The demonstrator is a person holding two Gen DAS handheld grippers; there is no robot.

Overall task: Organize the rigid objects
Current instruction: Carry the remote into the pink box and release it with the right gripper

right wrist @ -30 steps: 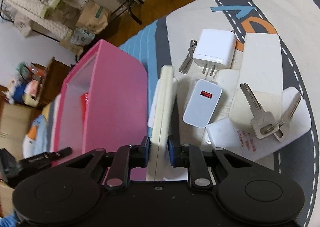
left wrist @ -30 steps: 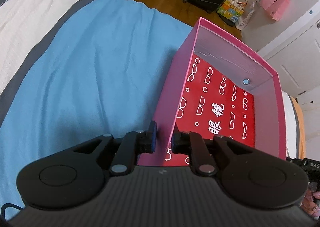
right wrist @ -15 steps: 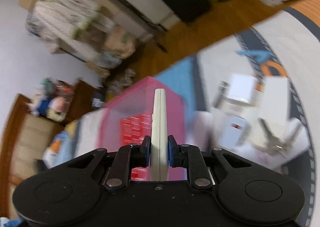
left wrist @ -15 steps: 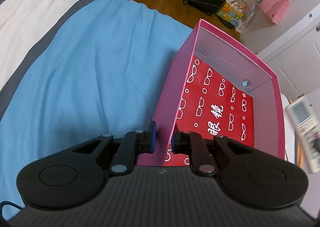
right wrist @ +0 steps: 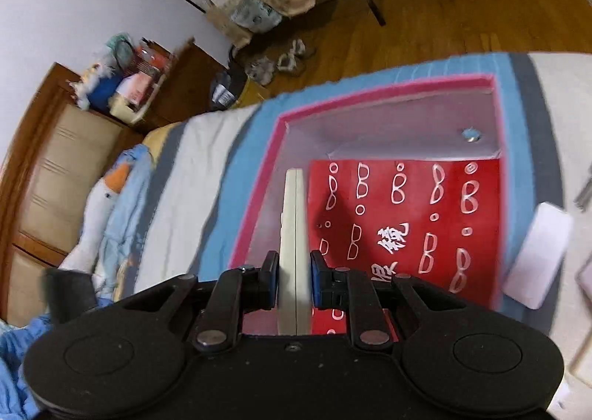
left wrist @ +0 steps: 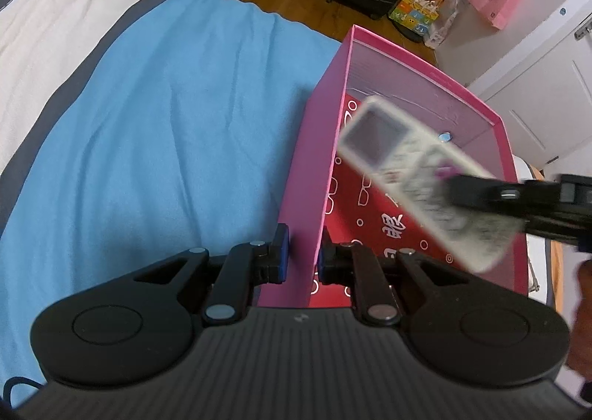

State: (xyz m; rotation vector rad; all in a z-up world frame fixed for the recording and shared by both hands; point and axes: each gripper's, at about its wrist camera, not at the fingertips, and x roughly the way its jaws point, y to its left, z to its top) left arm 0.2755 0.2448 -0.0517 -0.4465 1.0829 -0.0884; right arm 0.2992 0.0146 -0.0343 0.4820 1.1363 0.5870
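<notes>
Bedspread [left wrist: 185,124] carries pink box [left wrist: 318,146], left gripper [left wrist: 301,257] pinching its wall, right gripper [right wrist: 294,274] clamping remote [right wrist: 294,235].

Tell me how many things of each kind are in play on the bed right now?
Pink box: 1
Remote control, held over the box: 1
White charger block beside the box: 1
Small round metal piece inside the box: 1
Handheld grippers, left gripper and right gripper: 2
Total: 6

Soft, even indoor light; no glare. Fisheye bends edges, corners dark. Remote [left wrist: 425,183] motion-blurred in left view; right view smeared around pink box [right wrist: 497,116].
</notes>
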